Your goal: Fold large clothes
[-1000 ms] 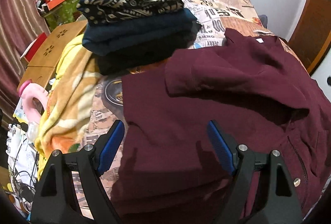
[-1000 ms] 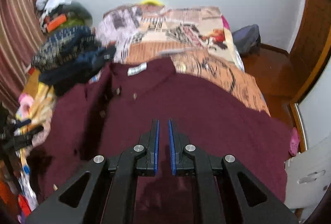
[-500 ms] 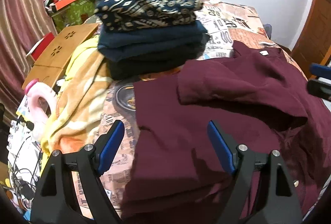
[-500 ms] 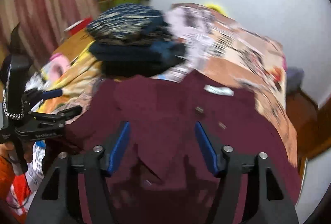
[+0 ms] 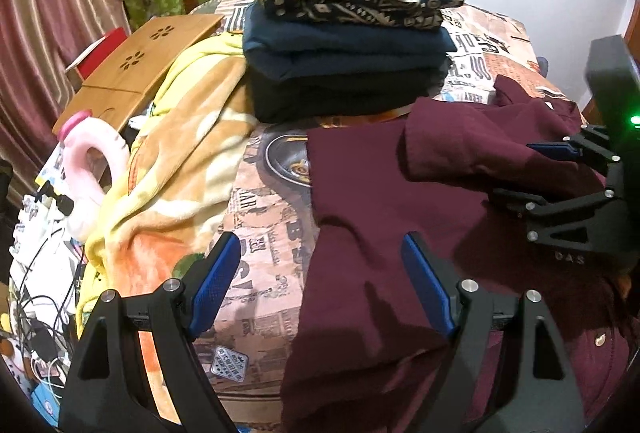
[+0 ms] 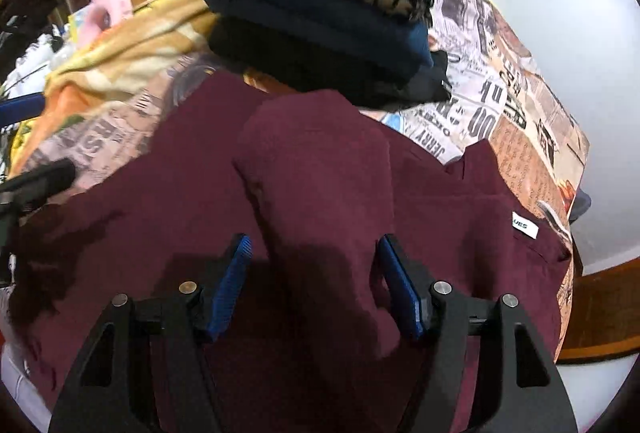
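Left gripper (image 5: 316, 285): jaws spread wide, nothing between the blue pads, poised above the left edge of the maroon shirt (image 5: 384, 233) where that edge meets the newspaper-print bedsheet (image 5: 268, 233). No contact with the cloth is evident.

Right gripper (image 6: 314, 285): jaws parted, no fabric pinched; it hangs over the shirt's folded-in sleeve (image 6: 320, 169), which runs up between the two pads in the right wrist view. Whether the fingertips touch the cloth cannot be told. In the left wrist view this gripper enters from the right edge, over the sleeve.

The maroon shirt lies spread on the bed, collar toward the far end with a white label (image 6: 525, 227) showing, one sleeve laid across the body. A button (image 5: 599, 341) shows near the lower right.

Just beyond the shirt stands a stack of folded clothes (image 5: 344, 45): a patterned navy-and-gold piece on top, dark blue below, black at the base. A yellow-orange blanket (image 5: 168, 169) lies bunched at the left of the bed, near a pink ring-shaped item (image 5: 92, 161) and a wooden lap tray (image 5: 140, 61).
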`<action>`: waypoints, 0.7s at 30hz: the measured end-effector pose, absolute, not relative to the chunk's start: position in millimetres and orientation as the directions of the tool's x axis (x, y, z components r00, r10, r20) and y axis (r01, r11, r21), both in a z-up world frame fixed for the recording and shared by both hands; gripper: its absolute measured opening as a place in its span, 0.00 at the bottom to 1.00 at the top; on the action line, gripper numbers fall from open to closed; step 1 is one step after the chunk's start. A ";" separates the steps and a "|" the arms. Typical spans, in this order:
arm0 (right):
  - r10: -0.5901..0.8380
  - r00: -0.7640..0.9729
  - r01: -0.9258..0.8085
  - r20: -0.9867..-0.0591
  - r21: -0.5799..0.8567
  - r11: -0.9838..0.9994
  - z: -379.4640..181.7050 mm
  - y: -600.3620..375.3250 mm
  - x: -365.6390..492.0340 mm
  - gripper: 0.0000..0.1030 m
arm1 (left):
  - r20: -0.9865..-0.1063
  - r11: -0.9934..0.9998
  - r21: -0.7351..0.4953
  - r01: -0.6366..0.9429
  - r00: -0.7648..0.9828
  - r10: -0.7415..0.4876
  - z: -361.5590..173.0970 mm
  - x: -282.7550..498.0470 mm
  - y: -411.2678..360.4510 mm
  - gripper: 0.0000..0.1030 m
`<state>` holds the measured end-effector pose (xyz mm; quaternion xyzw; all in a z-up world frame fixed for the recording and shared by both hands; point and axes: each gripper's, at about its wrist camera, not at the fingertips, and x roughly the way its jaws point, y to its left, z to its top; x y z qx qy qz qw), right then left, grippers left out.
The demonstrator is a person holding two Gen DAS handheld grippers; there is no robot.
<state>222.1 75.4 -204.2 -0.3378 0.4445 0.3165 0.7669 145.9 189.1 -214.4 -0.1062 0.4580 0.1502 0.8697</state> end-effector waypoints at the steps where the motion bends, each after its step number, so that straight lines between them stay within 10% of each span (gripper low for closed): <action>1: 0.183 0.406 -0.783 -0.895 -0.238 0.574 -204.6 75.1 224.4 0.58 | -0.831 0.931 -0.049 -0.361 0.532 0.163 -215.8 146.3 190.4 0.79; 7: 0.221 0.472 -0.733 -0.853 -0.242 0.635 -190.4 58.9 227.5 0.15 | -0.840 0.933 -0.052 -0.357 0.521 0.152 -220.7 151.0 189.8 0.79; 21: 0.366 0.612 -0.587 -0.701 -0.092 0.804 -103.0 -44.1 207.2 0.07 | -0.847 0.962 -0.029 -0.271 0.517 0.120 -221.1 173.3 150.5 0.79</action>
